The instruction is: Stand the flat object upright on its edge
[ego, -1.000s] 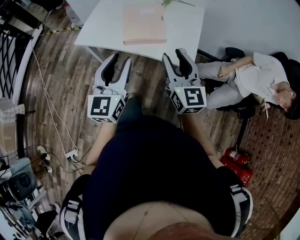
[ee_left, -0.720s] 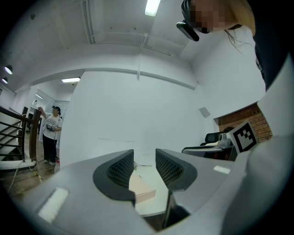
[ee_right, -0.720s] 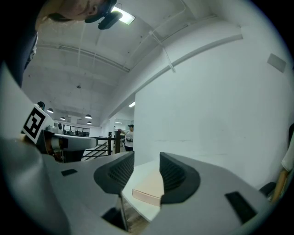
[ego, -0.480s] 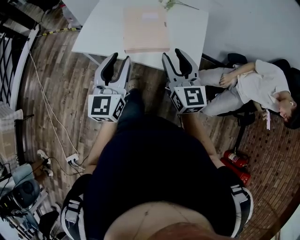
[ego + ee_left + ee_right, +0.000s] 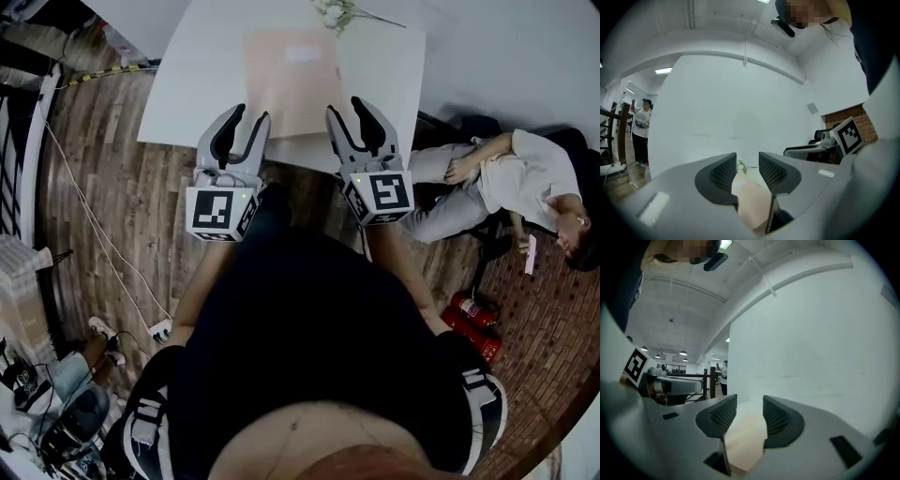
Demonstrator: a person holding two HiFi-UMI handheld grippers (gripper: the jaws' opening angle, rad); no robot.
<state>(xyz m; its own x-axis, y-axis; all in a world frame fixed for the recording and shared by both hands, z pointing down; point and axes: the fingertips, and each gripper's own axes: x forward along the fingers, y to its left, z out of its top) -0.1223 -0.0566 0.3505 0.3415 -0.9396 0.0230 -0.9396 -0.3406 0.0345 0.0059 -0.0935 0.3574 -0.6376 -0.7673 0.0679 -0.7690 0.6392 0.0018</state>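
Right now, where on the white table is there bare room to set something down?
Widest: the bare table left of the flat pink object; a narrower strip lies on its right. Crowded: the flower sprig at the far edge, and the near edge by the left claw and right claw.

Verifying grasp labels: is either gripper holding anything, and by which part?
Nothing held. Left gripper and right gripper are both open; the flat pink object lies on the table.

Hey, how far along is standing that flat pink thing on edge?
Done: nothing; the flat pink object lies flat on the white table. In hand: left tool and right tool, both open and empty, hover by its near edge. Remaining: grip it, tip it upright.
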